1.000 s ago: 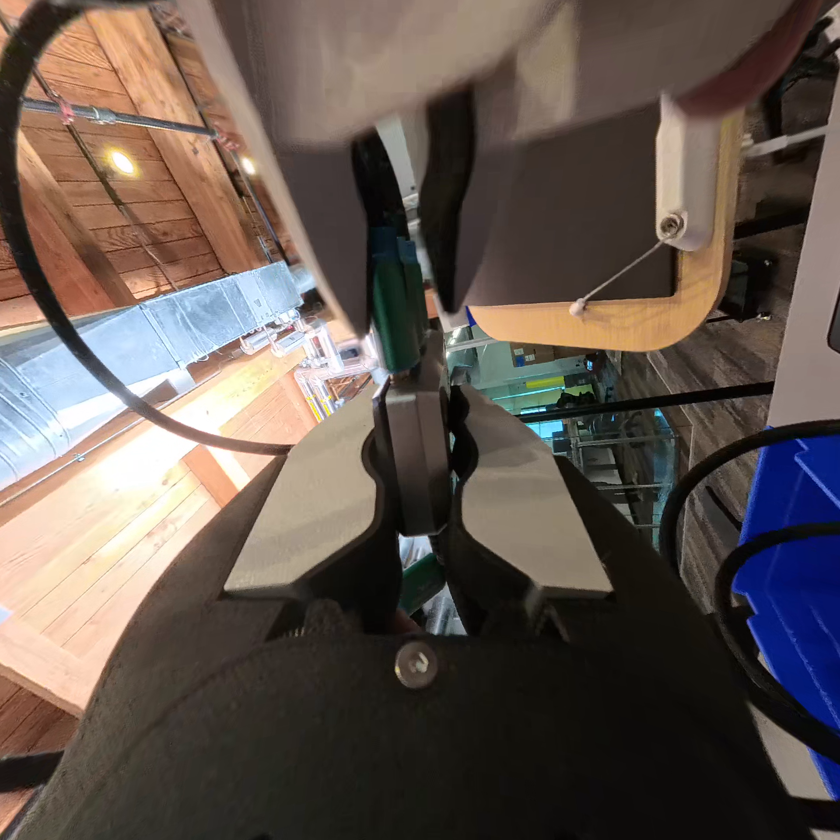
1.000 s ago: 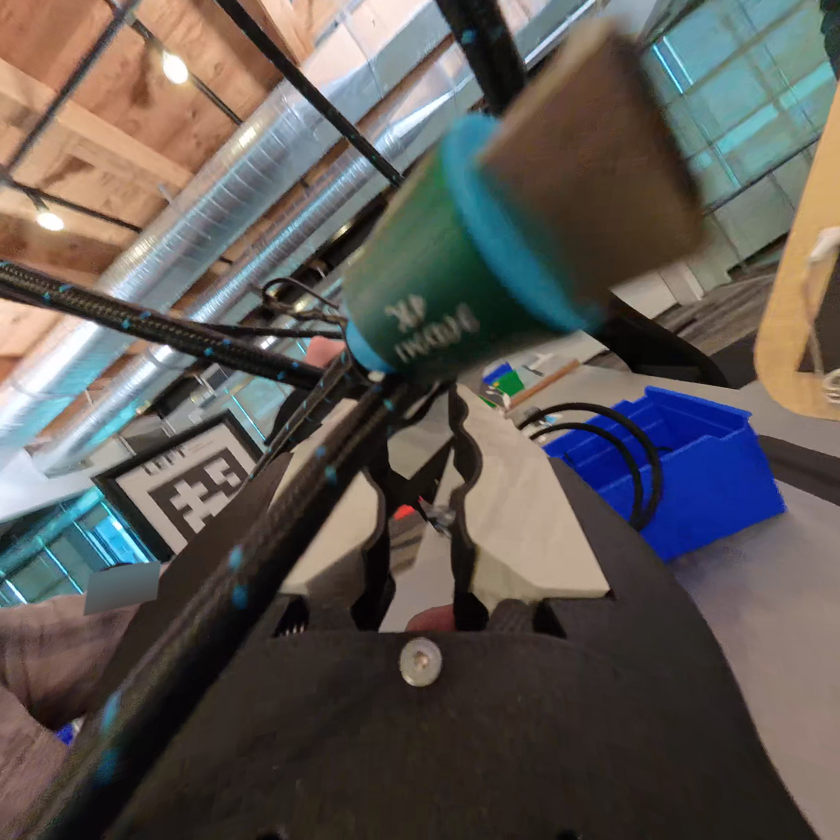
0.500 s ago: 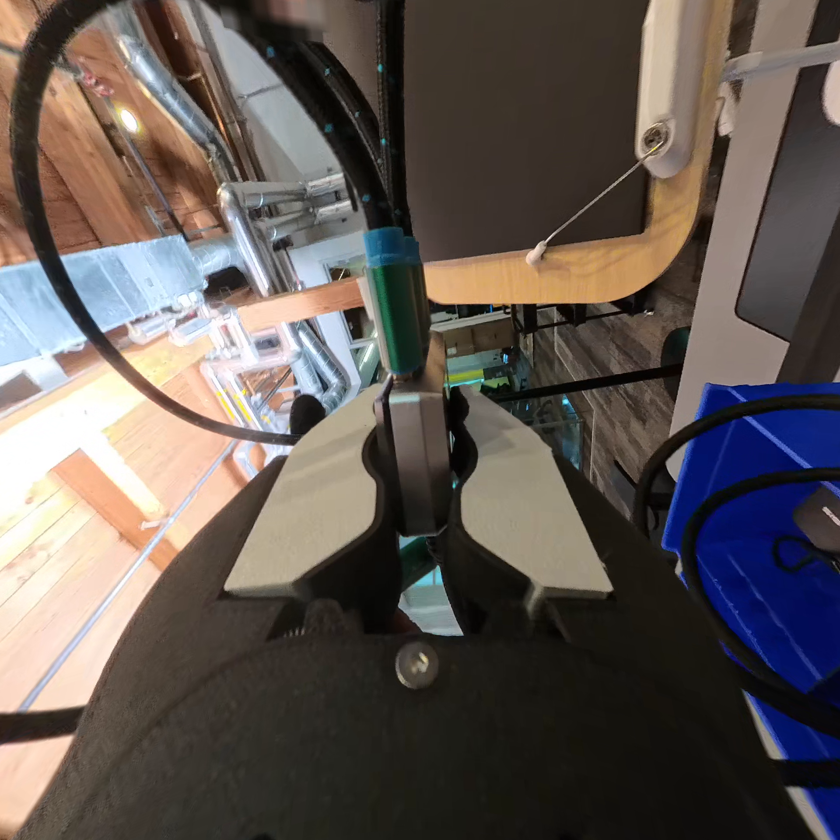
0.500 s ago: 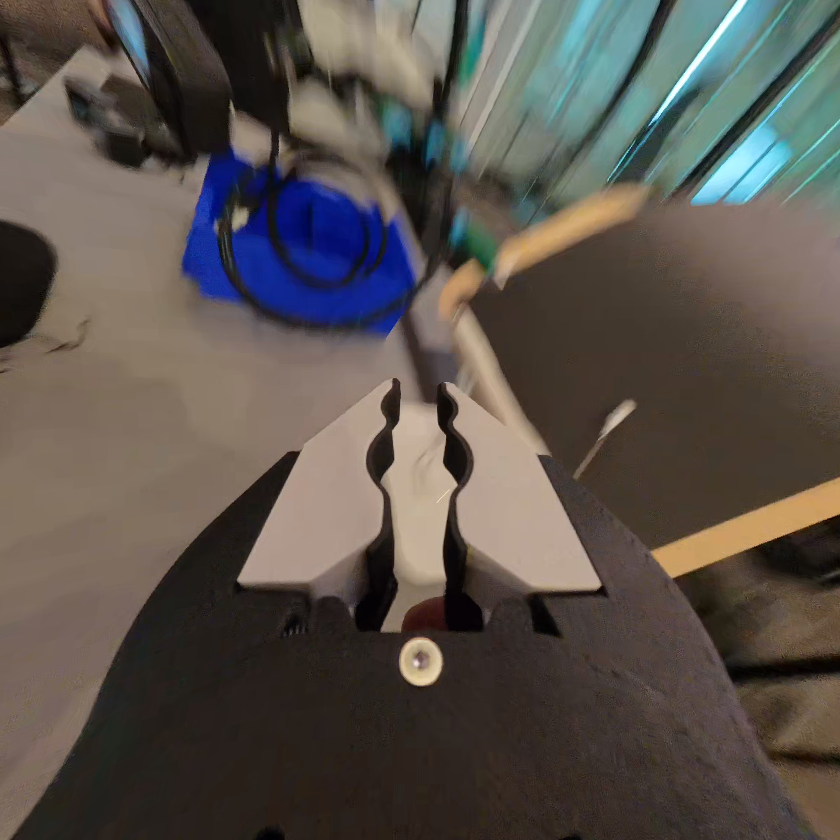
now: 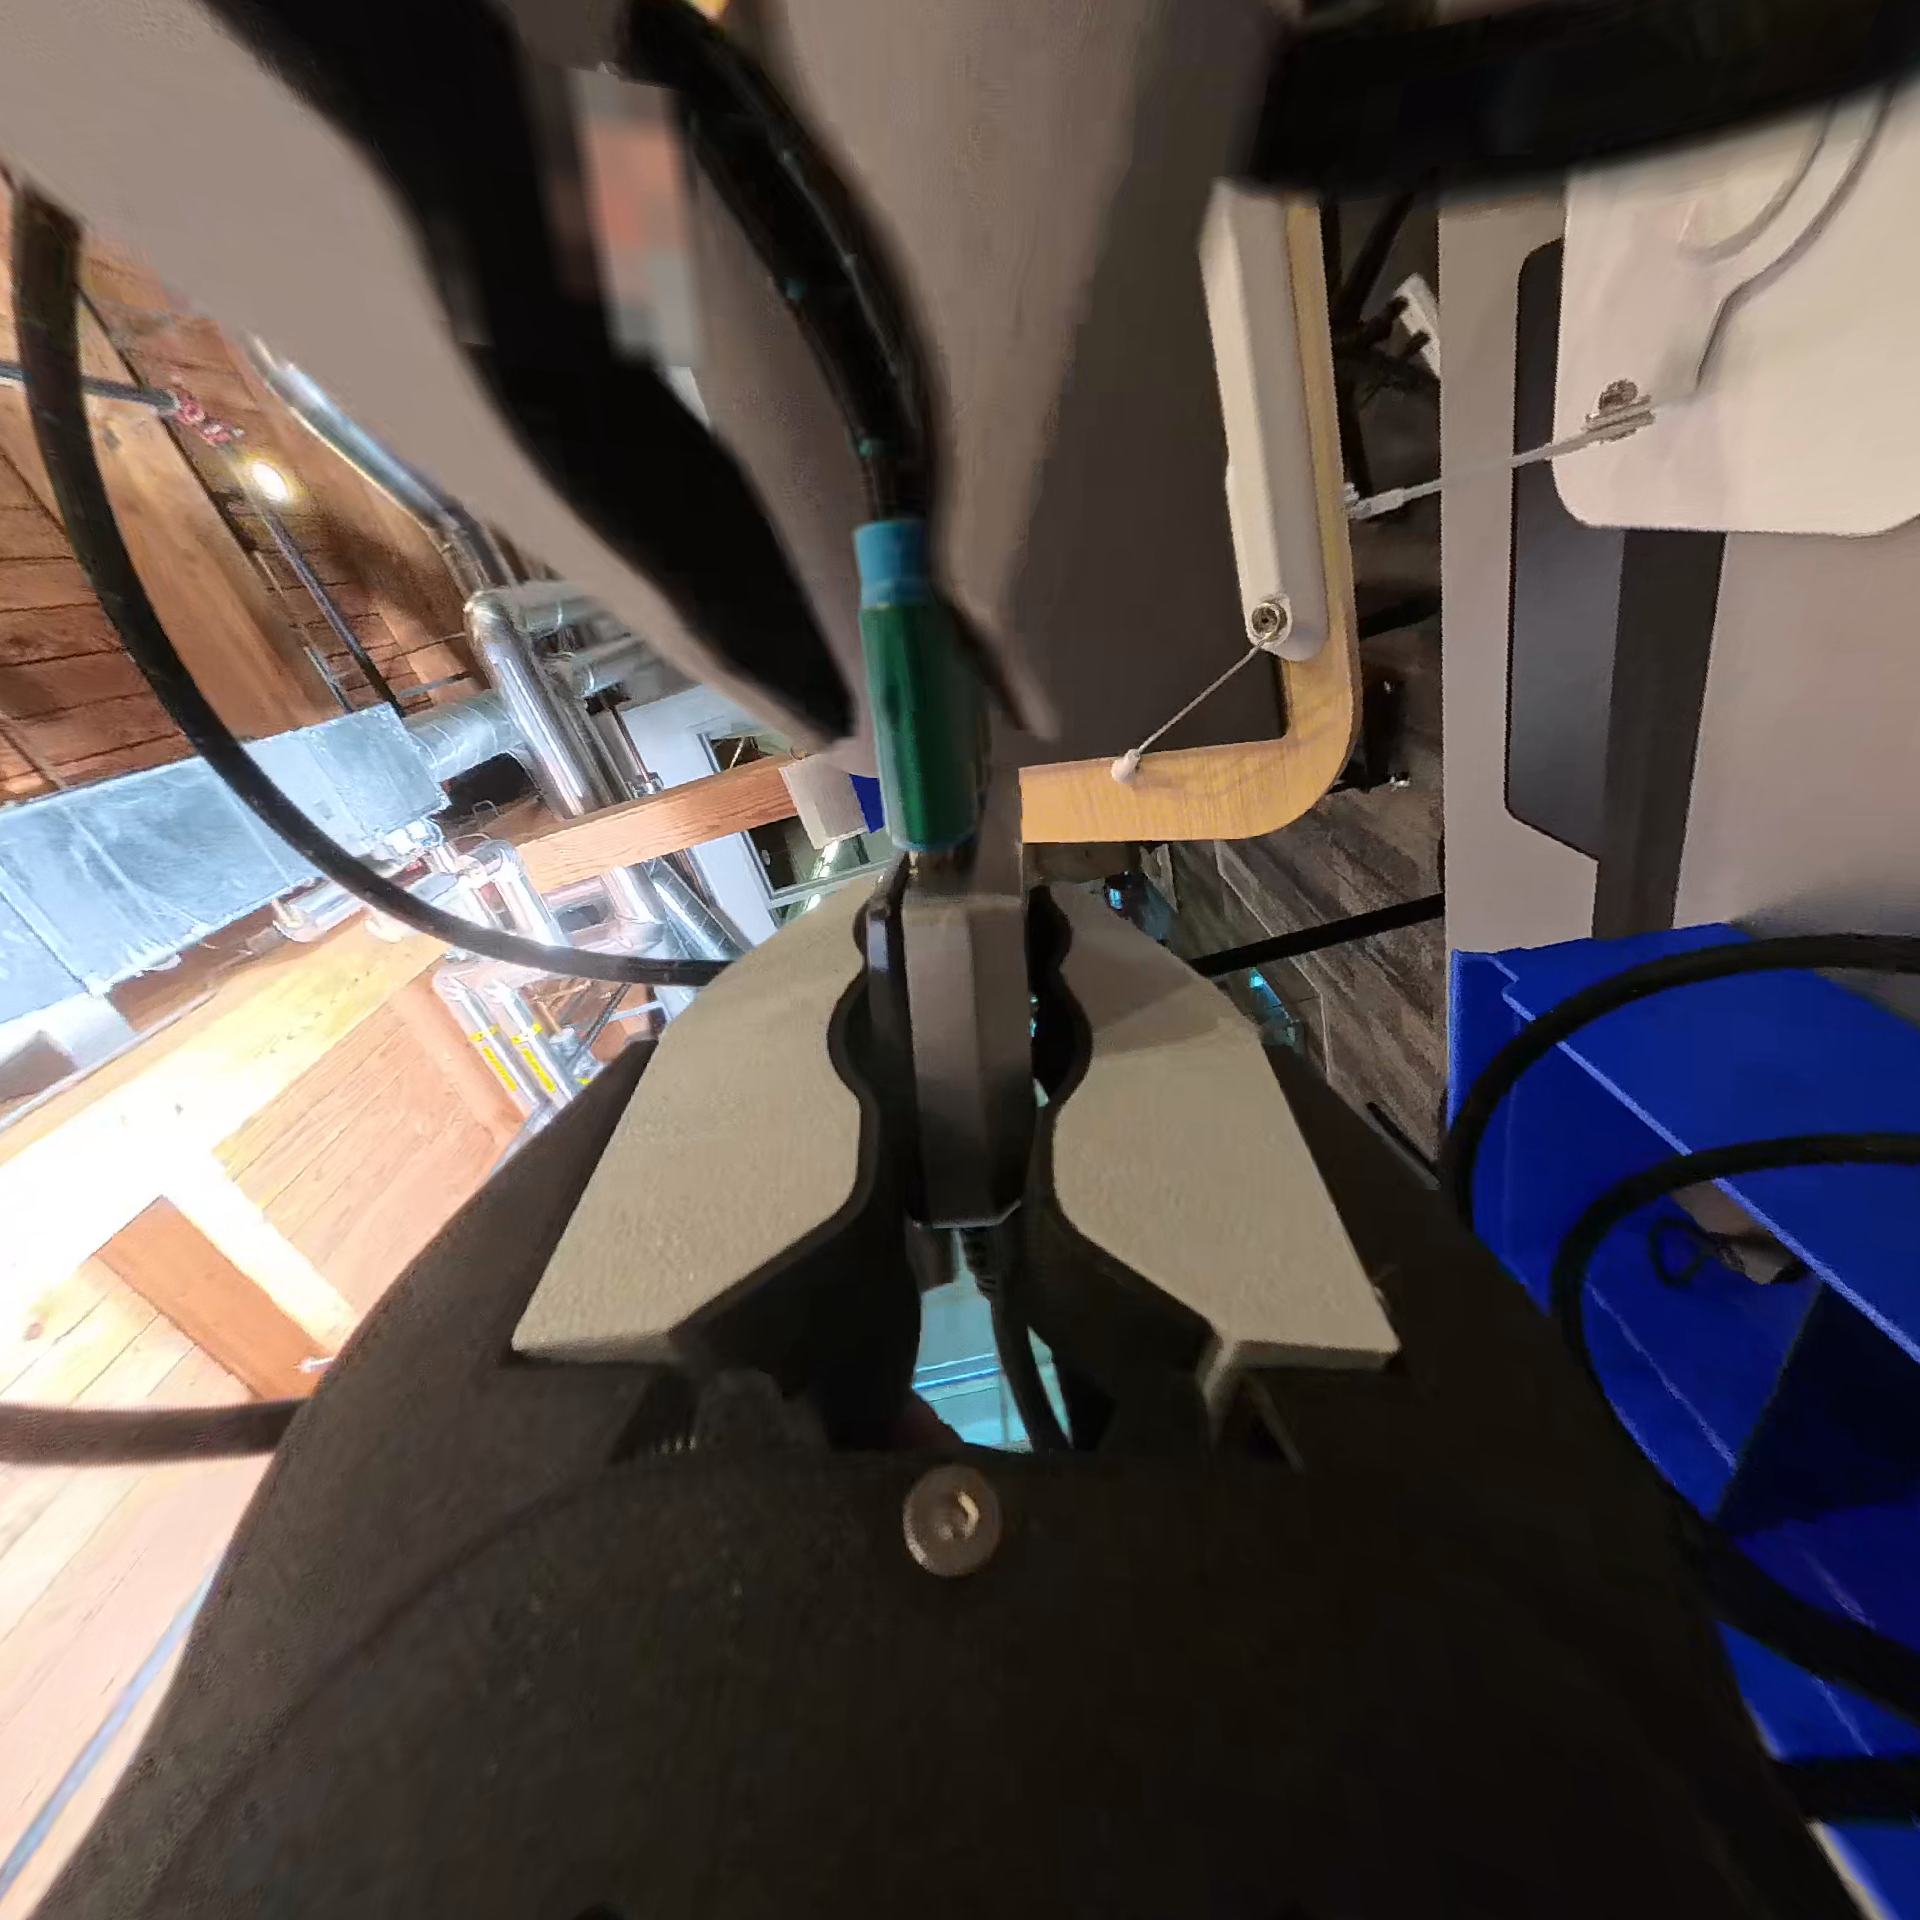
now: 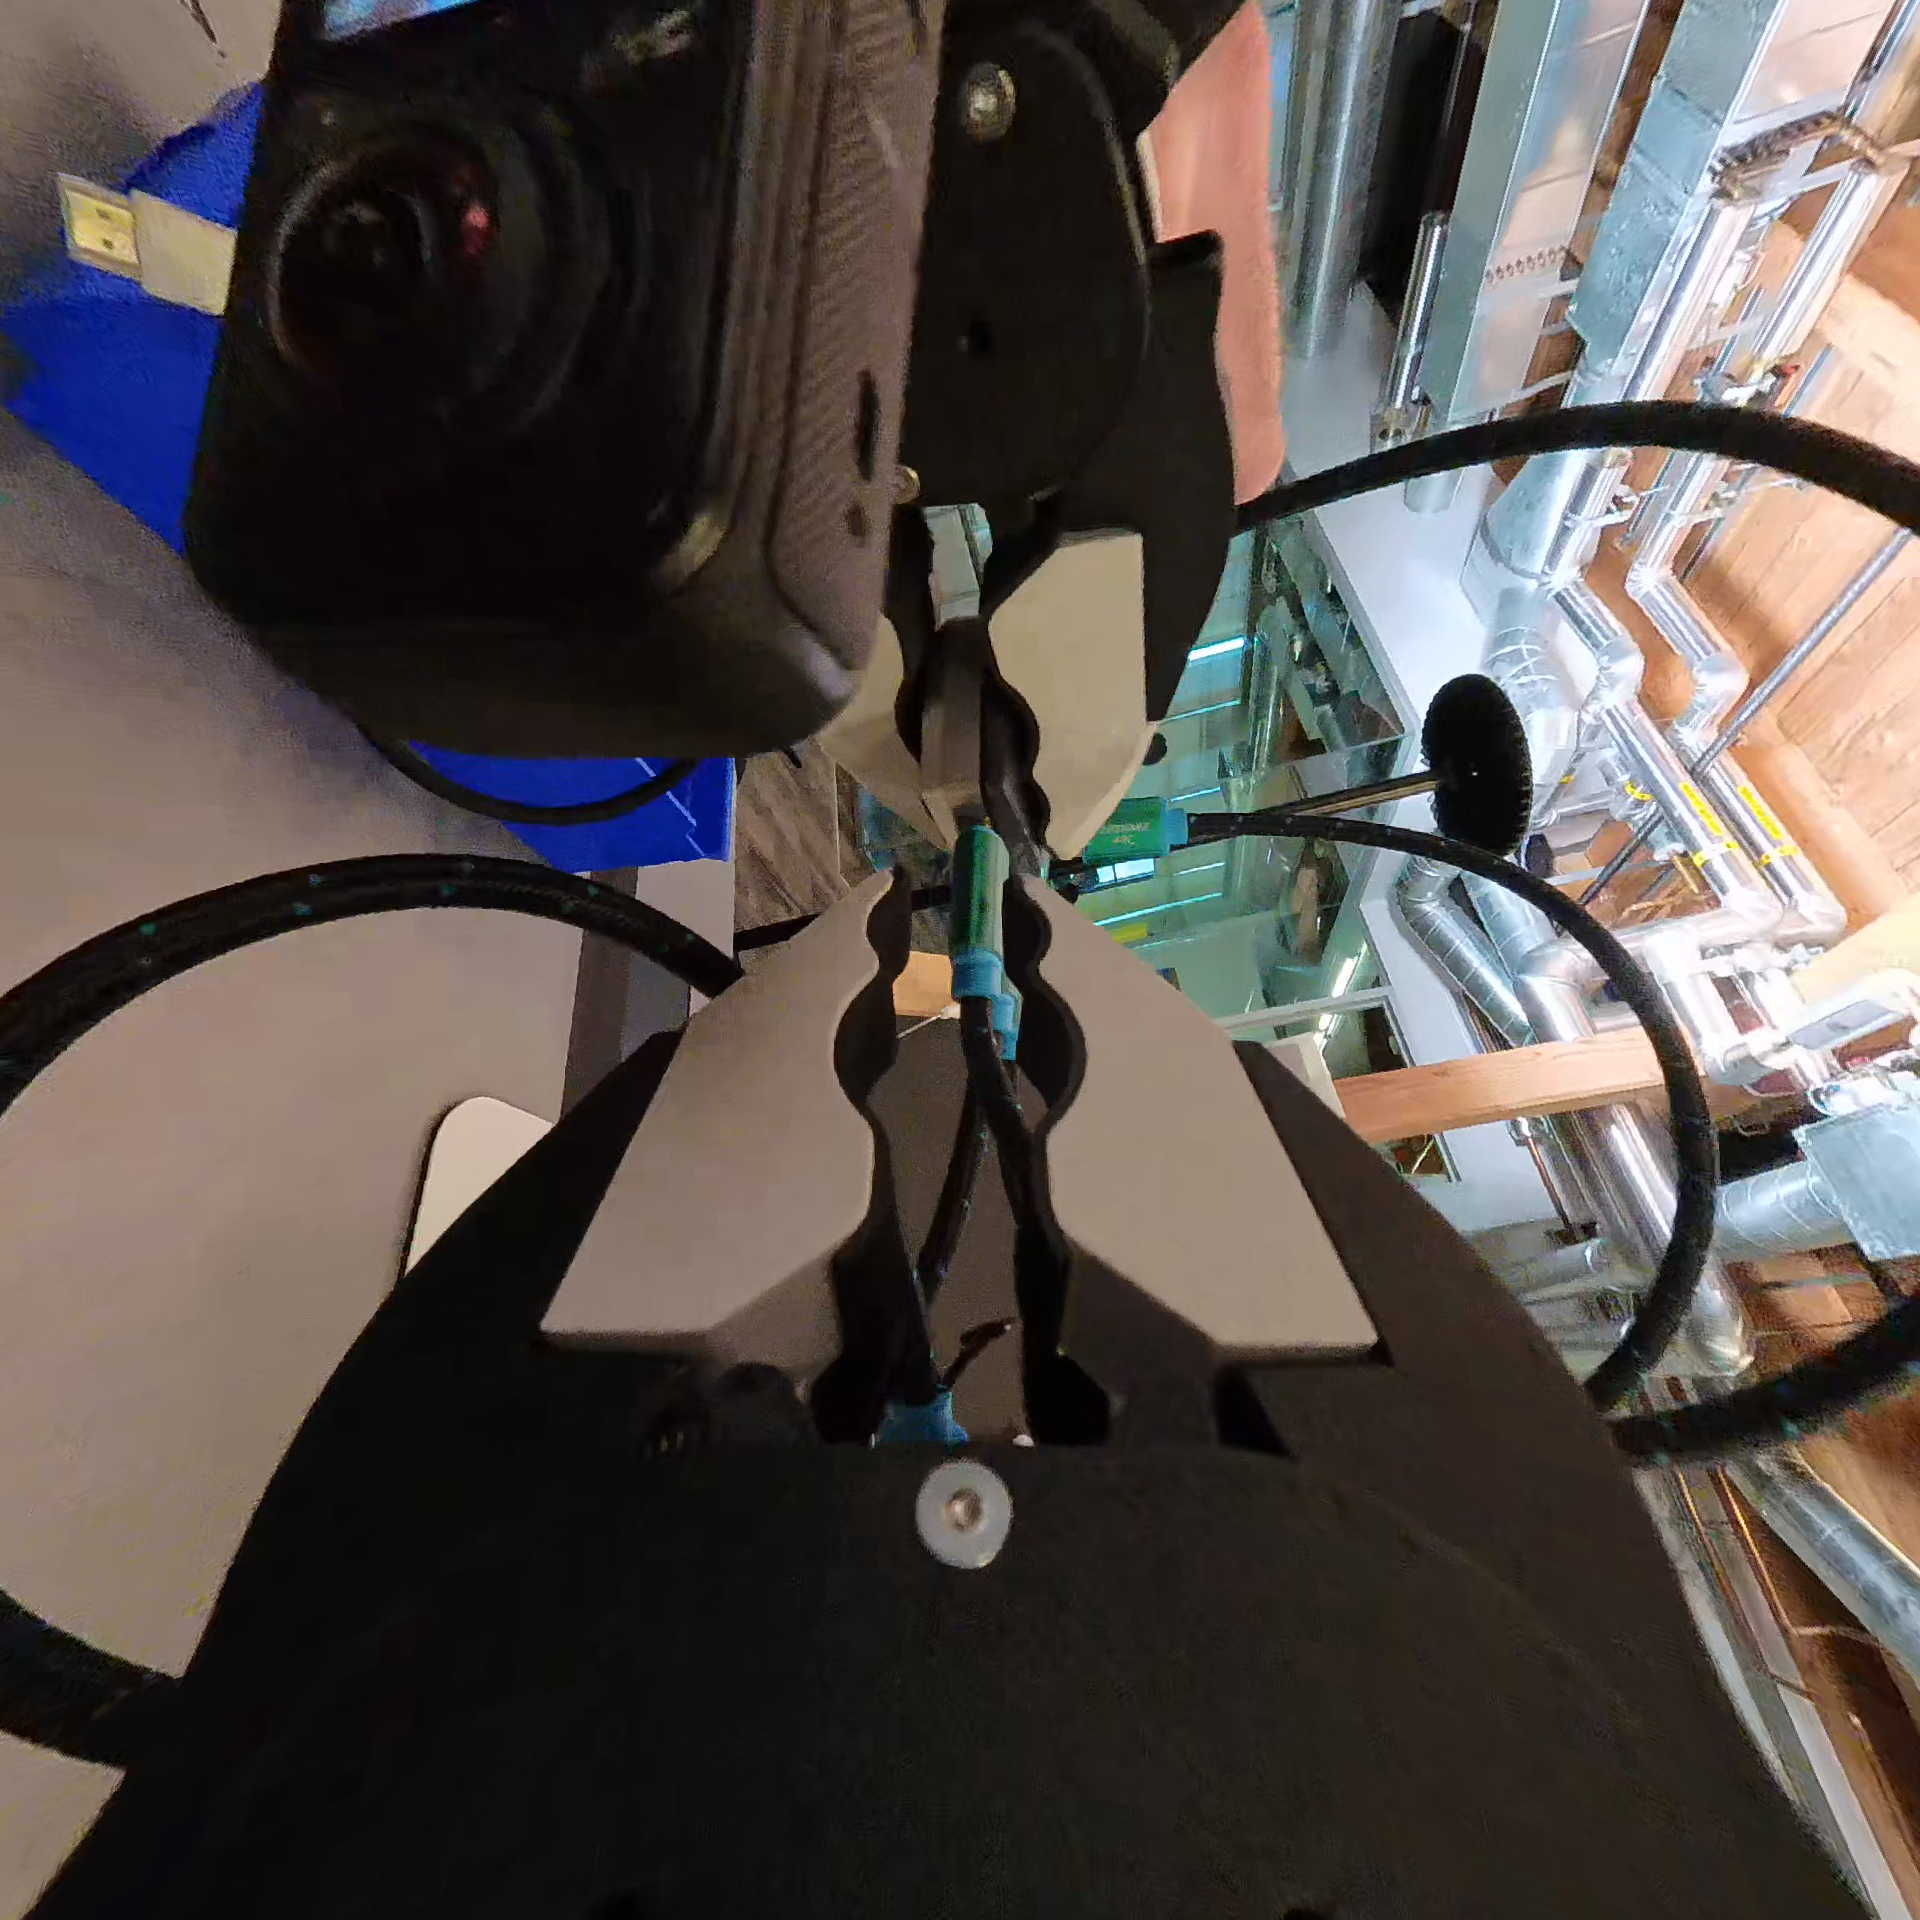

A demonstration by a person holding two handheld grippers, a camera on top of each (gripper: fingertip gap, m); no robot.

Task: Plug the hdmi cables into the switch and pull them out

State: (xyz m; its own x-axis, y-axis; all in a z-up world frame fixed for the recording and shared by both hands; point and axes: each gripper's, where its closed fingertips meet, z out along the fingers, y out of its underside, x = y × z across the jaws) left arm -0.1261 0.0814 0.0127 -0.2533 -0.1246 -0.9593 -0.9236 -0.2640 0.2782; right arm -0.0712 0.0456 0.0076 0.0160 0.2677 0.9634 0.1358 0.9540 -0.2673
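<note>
green plug (image 5: 920,717), blue bin (image 5: 1704,1195), grey switch (image 5: 961,1049)

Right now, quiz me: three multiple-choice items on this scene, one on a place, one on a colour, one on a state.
1. The HDMI plug sits: A on the floor; B at the end of the HDMI switch; C in a drawer.
2. Plug body colour: A red; B white; C green.
3. The left gripper is: A open; B shut on the HDMI switch; C out of view.

B, the plug's tip meets the switch's end. C, the body is green with a blue collar. B, both fingers pinch the switch.
</note>
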